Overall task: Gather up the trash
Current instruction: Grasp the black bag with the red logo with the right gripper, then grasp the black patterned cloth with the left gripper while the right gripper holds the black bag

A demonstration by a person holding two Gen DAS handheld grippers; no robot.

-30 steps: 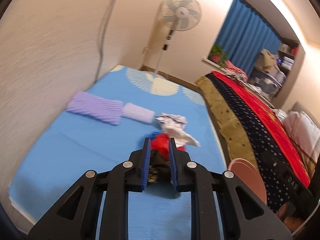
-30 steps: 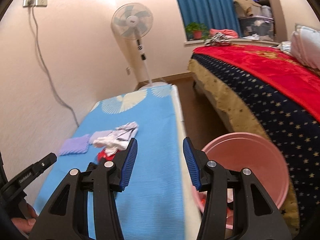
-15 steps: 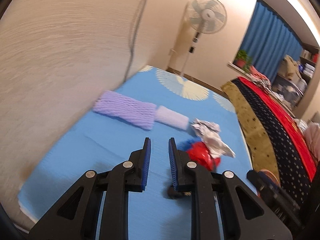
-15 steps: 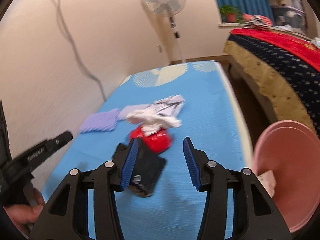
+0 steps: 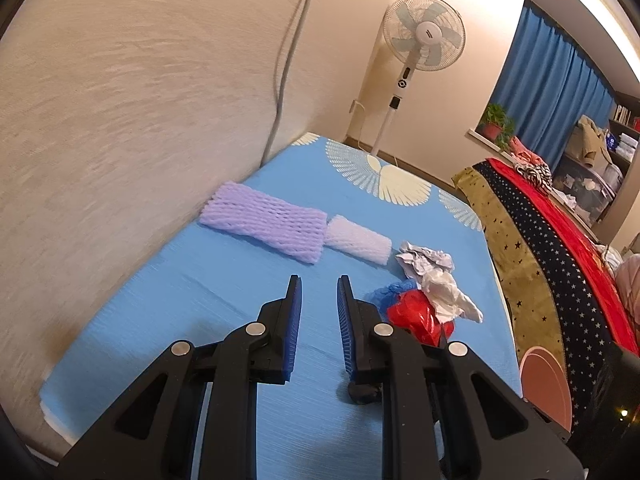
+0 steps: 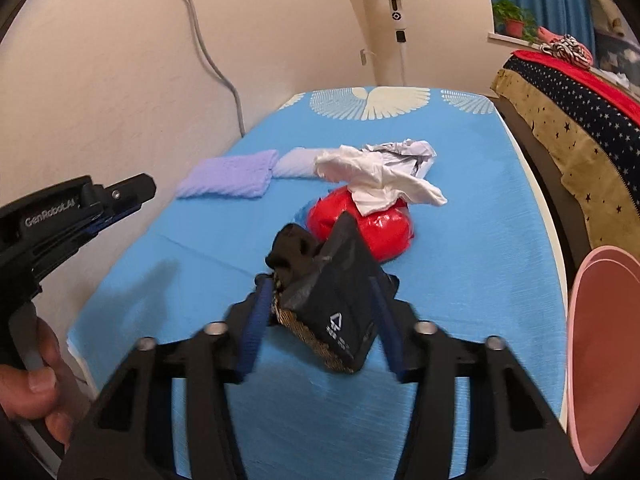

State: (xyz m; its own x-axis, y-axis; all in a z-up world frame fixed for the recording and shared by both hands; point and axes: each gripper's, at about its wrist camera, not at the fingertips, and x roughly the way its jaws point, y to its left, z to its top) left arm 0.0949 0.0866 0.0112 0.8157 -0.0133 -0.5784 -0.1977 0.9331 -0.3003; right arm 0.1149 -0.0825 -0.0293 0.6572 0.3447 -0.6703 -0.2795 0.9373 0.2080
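Note:
A black crumpled package (image 6: 332,292) lies on the blue mat (image 6: 472,208), between the fingers of my right gripper (image 6: 320,280), whose jaws stand around it with a little gap. Behind it sit a red bag (image 6: 372,224), white crumpled paper (image 6: 380,172), a purple foam net (image 6: 232,176) and a white foam net (image 6: 296,164). My left gripper (image 5: 318,284) is open and empty over the mat, left of the red bag (image 5: 416,312) and the white paper (image 5: 436,276). The purple net (image 5: 264,220) lies beyond it.
A pink bucket (image 6: 600,360) stands off the mat's right edge, also seen in the left wrist view (image 5: 546,384). A bed with a red and starred cover (image 5: 560,248) runs along the right. A standing fan (image 5: 420,40) and a wall with a cable (image 5: 288,52) are behind.
My left gripper let go of the black package and swung left, now empty. My right gripper moved from near the bucket to the package and closed in around it.

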